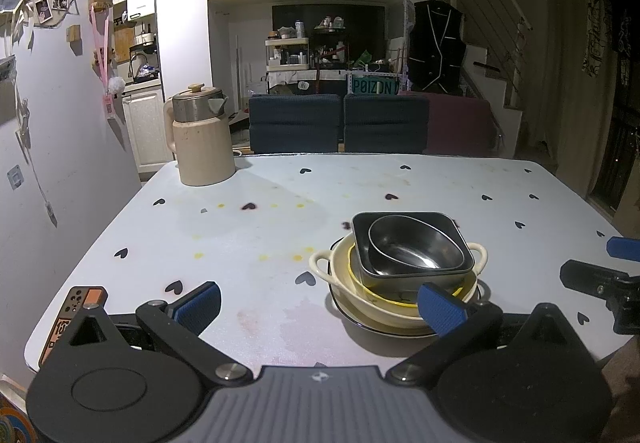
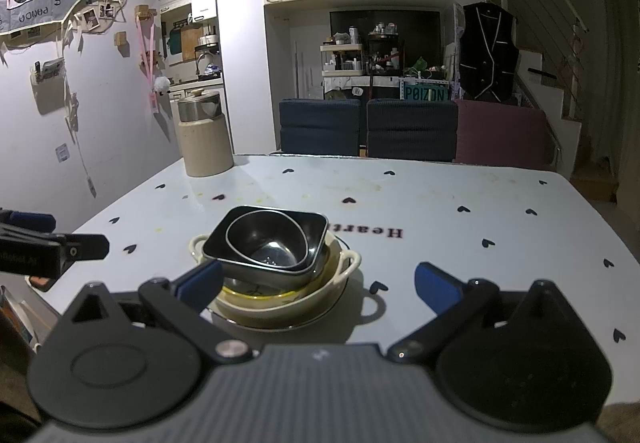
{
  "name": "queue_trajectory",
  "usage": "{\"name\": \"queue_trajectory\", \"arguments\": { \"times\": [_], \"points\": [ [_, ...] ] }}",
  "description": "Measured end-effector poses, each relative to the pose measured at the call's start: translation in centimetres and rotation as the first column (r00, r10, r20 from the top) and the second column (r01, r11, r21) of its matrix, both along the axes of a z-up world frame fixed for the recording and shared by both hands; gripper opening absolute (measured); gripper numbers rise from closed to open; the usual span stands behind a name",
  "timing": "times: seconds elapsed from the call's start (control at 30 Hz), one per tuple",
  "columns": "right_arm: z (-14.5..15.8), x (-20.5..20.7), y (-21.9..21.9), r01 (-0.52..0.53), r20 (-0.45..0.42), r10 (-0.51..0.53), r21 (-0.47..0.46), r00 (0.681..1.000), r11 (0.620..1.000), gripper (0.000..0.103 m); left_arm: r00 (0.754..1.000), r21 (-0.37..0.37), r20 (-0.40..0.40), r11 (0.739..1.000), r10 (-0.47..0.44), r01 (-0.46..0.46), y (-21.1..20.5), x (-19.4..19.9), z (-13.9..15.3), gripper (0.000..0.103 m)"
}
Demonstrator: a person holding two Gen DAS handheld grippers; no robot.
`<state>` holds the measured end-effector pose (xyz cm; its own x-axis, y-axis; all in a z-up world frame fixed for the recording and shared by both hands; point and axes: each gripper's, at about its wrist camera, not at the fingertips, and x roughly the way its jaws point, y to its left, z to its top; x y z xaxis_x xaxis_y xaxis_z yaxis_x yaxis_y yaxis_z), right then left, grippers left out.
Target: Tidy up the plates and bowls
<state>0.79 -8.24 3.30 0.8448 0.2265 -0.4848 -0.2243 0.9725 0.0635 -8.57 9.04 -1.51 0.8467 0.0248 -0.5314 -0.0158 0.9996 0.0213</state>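
On the pale table [image 1: 248, 243] printed with small black hearts, the dishes sit as one nested stack. A round metal bowl [image 1: 416, 247] lies tilted inside a dark square bowl [image 1: 404, 271], which rests askew in a cream two-handled dish [image 1: 324, 263] with a yellow inner rim. Under that shows the edge of a dark-rimmed plate [image 1: 352, 317], though the dim light may hide more.

In the left wrist view the stack lies at about two o'clock from the left gripper [image 1: 320, 307], whose blue pads are spread wide with nothing between them. In the right wrist view it lies at about eleven o'clock from the right gripper [image 2: 320, 283], equally splayed and empty. A beige kettle [image 1: 202, 139] stands at the table's far corner, around eleven o'clock.
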Motion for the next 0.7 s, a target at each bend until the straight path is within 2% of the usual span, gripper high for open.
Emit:
{"name": "queue_trajectory", "arguments": {
  "times": [0.7],
  "points": [
    [-0.23,-0.04,0.01,-0.009,-0.007,0.009,-0.004,1.0,1.0,0.103,1.0,0.001,-0.001,1.0,0.0,0.0,-0.11,0.02,-0.08,0.103]
  ]
}}
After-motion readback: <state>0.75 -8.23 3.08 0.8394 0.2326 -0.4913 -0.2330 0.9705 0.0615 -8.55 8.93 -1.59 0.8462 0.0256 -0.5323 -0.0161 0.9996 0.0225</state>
